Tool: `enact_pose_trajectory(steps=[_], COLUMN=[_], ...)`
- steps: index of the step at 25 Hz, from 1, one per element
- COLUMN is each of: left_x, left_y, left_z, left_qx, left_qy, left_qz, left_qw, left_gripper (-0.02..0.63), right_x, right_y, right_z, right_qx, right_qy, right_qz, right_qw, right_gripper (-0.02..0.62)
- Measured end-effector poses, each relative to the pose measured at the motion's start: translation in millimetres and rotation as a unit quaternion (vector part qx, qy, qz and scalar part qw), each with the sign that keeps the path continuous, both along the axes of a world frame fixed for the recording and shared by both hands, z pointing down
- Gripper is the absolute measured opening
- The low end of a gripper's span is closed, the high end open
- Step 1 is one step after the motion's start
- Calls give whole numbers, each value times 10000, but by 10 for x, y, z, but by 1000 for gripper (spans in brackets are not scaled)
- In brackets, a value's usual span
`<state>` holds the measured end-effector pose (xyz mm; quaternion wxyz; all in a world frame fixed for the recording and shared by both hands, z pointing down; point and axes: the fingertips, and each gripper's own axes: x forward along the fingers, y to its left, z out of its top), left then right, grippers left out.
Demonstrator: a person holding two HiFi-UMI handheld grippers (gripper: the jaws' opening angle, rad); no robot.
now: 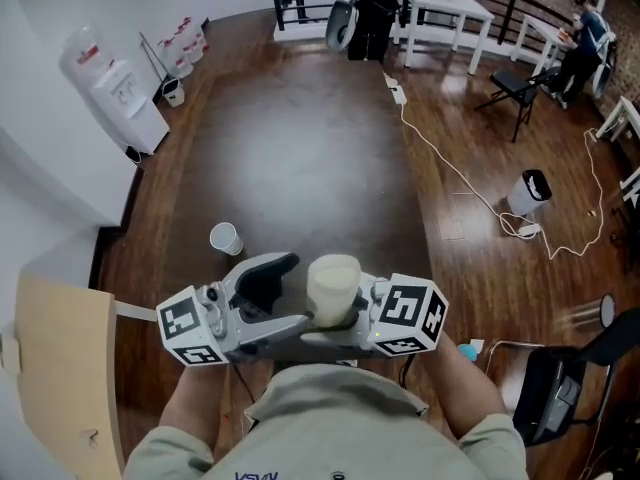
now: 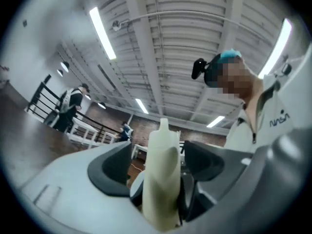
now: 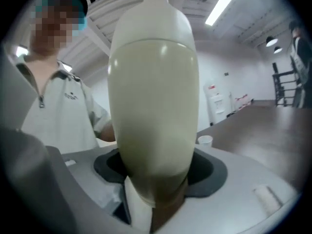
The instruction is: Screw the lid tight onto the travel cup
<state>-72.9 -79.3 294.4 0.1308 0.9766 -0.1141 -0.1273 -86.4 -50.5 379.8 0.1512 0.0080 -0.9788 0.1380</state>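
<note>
In the head view a cream travel cup hangs in front of my chest, between the two grippers, which face each other. In the right gripper view the cup's rounded body fills the middle, and my right gripper is shut on its lower part. In the left gripper view a narrow cream piece with a small nub on top stands between the dark pads of my left gripper. A gap shows on its left side, so those jaws stand open. Whether that piece is the lid or the cup's side, I cannot tell.
Below lies a dark wooden floor with a white paper cup. A water dispenser stands at the left wall, a light wooden board near left. A white cable runs to a small bin. A black chair is near right.
</note>
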Motion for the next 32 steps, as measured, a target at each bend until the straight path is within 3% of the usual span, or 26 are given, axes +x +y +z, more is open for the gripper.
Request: enact_pose_trajectory(steps=[3, 6, 9, 13, 17, 24, 28, 32], left_x=[-87, -144, -142, -107, -63, -35, 13, 130], left_y=[-37, -54, -80, -114, -105, -68, -1, 174], left_z=[-44, -45, -18, 49, 103, 83, 10, -96], left_qx=[139, 234, 240, 112, 116, 207, 344, 568], left_qy=[-49, -258, -368, -383, -463, -440, -431, -459], left_qz=[-911, -1628, -2001, -2184, -2138, -1822, -1257, -187], left_qw=[9957, 9860, 9788, 9750, 9757, 9821, 9905, 9972], left_gripper=[359, 362, 362, 362, 357, 298, 305, 305], right_x=[18, 32, 41, 38, 0, -8, -6, -23], right_y=[-288, -482, -567, -587, -530, -430, -294, 35], right_z=[116, 168, 223, 297, 352, 340, 271, 195], right_qx=[561, 906, 1259, 1788, 2008, 2008, 1771, 1017], right_qy=[472, 795, 1035, 1434, 1642, 1681, 1505, 1020], right_qz=[1012, 1883, 2320, 2526, 2423, 2075, 1416, 166], right_qw=[9922, 9747, 9590, 9400, 9349, 9425, 9623, 9894], right_gripper=[305, 305, 304, 304, 304, 304, 304, 304])
